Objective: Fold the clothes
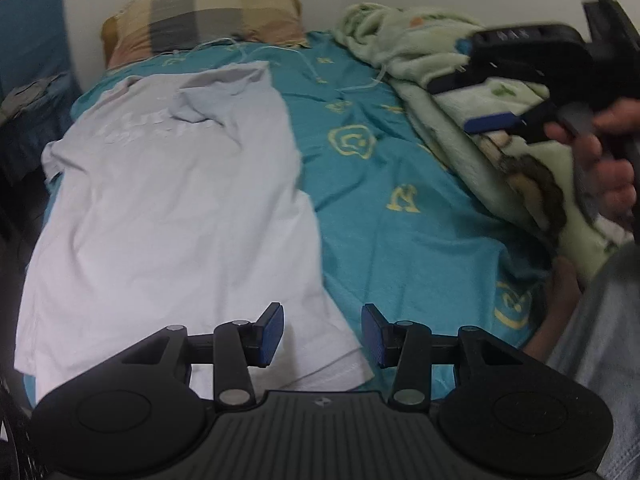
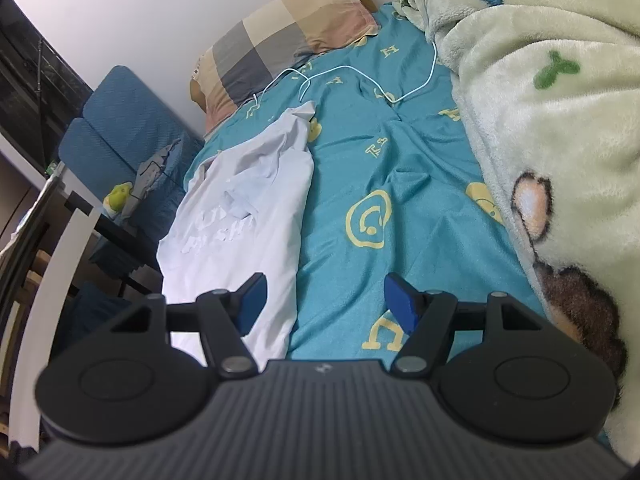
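Note:
A pale lilac T-shirt [image 1: 168,208] lies lengthwise on the left half of a teal bed sheet [image 1: 384,208], one side folded over its middle. My left gripper [image 1: 322,336] hovers open over the shirt's near right hem corner, nothing between its blue pads. In the right wrist view the same T-shirt [image 2: 248,216] shows white lettering. My right gripper [image 2: 325,306] stands open above the shirt's near edge and the teal sheet [image 2: 380,184], holding nothing. The right gripper [image 1: 486,102] also appears at the right of the left wrist view, held by a hand [image 1: 612,168].
A checked pillow [image 1: 200,20] lies at the head of the bed. A green fleece blanket [image 2: 540,120] is heaped along the right side. A white cable [image 2: 360,76] trails over the sheet near the pillow. A blue chair [image 2: 120,120] and dark shelving stand left of the bed.

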A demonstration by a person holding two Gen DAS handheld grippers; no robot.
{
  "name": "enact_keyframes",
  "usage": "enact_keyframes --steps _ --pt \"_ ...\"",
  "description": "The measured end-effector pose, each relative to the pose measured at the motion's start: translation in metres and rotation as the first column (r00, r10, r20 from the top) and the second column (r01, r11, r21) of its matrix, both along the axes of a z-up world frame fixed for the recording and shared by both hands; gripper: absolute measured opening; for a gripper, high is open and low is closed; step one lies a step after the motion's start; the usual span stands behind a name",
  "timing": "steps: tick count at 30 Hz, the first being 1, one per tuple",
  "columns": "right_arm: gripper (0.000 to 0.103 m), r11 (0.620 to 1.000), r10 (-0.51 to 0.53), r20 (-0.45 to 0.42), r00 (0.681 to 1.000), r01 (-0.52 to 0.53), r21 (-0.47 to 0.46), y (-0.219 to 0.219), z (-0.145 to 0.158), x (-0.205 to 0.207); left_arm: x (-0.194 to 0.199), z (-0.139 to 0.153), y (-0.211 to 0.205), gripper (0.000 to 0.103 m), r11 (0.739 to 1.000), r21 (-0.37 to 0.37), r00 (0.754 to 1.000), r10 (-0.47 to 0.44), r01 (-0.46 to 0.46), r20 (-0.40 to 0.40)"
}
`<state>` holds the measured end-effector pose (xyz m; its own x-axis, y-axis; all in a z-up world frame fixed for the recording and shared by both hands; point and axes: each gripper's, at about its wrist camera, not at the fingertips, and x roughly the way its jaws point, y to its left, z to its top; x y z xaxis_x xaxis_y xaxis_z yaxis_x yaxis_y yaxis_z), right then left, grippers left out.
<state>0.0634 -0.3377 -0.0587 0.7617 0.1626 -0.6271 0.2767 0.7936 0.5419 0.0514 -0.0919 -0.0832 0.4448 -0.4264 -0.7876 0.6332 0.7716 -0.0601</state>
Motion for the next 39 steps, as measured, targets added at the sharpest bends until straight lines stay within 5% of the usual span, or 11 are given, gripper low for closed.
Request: enact_keyframes --steps 3,8,11,13,15,25,35,38,39 --pt "0.068 1.000 0.005 -0.004 1.000 -0.005 0.001 0.001 -0.001 0.000 0.000 -0.018 -0.023 0.050 0.994 0.093 0.998 -0.047 0.051 -0.045" --pt "0.068 1.000 0.007 -0.009 1.000 -0.007 0.018 -0.001 -0.003 0.001 0.015 -0.048 -0.029 0.060 0.972 0.233 0.994 0.014 0.011 -0.106" --pt "0.068 0.999 0.009 -0.013 1.000 -0.009 0.031 -0.001 -0.005 0.002 0.021 -0.049 -0.017 0.042 0.977 0.210 0.991 0.042 -0.015 -0.124" --pt "0.068 0.999 0.011 -0.017 1.000 -0.011 0.030 -0.001 -0.006 0.003 0.020 -0.045 -0.012 0.007 0.981 0.193 0.993 0.044 -0.021 -0.114" --pt "0.068 0.999 0.014 -0.019 1.000 -0.014 0.030 -0.001 -0.006 0.004 0.017 -0.038 -0.011 0.004 0.984 0.176 0.995 0.036 -0.019 -0.088" --pt "0.068 0.997 0.021 -0.024 1.000 -0.019 0.081 -0.002 -0.009 0.006 -0.033 0.009 -0.021 0.002 0.990 0.063 0.992 -0.129 0.129 0.008" --pt "0.068 0.998 0.025 -0.041 0.999 -0.023 0.064 0.002 -0.011 0.013 -0.044 -0.025 -0.029 0.002 0.989 0.014 0.986 -0.149 0.150 -0.078" --pt "0.068 0.999 0.032 -0.062 0.998 -0.030 0.039 0.009 -0.014 0.013 -0.027 -0.024 -0.017 0.008 0.994 -0.057 0.987 -0.095 0.088 -0.133" --pt "0.068 0.999 0.034 -0.068 0.997 -0.033 0.024 0.012 -0.013 0.011 -0.023 -0.019 -0.012 0.022 0.994 -0.083 0.986 -0.082 0.070 -0.144"
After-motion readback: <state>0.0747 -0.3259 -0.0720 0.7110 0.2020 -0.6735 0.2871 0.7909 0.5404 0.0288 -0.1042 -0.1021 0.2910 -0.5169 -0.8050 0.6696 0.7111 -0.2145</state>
